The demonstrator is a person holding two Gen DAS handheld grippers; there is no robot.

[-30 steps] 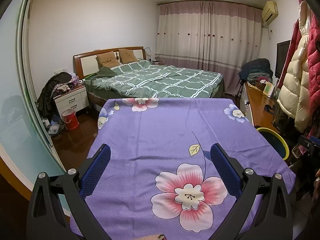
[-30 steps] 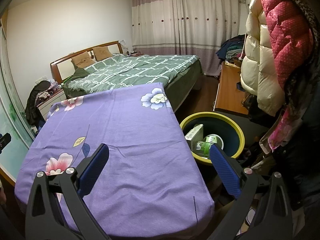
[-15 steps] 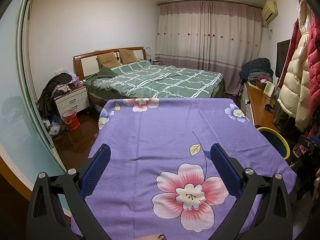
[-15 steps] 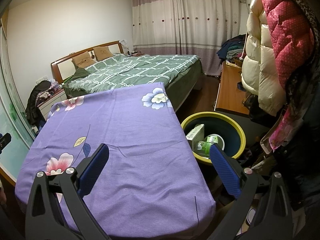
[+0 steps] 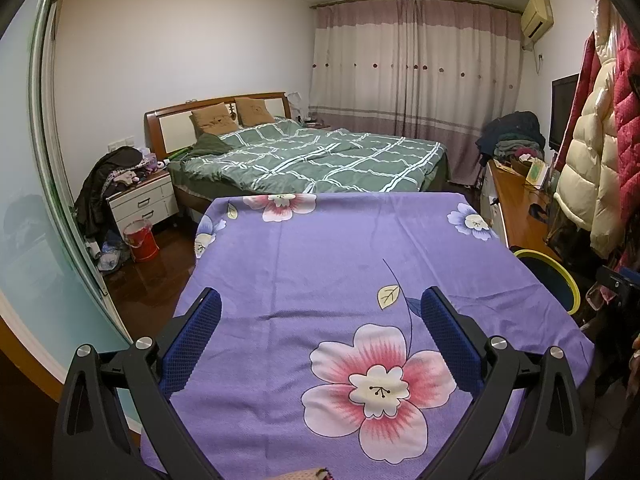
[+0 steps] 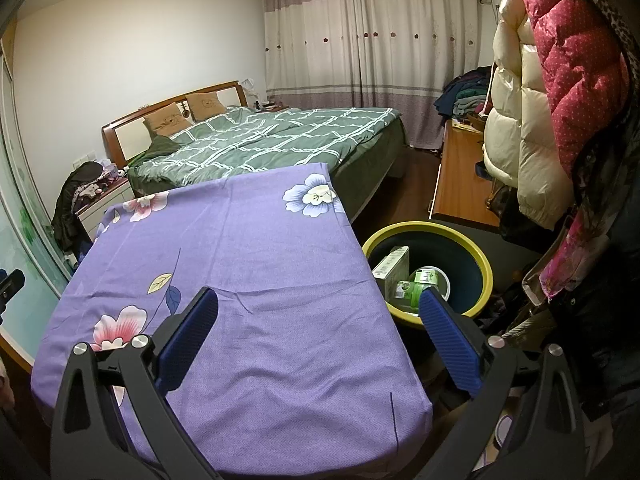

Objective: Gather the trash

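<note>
A table under a purple flowered cloth fills the middle of both views, with nothing lying on it. To its right stands a dark bin with a yellow rim. Inside it I see a white carton, a green bottle and a white cup. My left gripper hovers open over the near part of the cloth. My right gripper is open above the table's right edge, its right finger in front of the bin.
A bed with a green checked cover lies beyond the table. A white nightstand and a red bucket stand at the left. A wooden desk and hanging padded coats crowd the right side.
Both views have crept slightly; the right gripper shifted a little so the bin sits a touch farther right. Both grippers stay open and empty.
</note>
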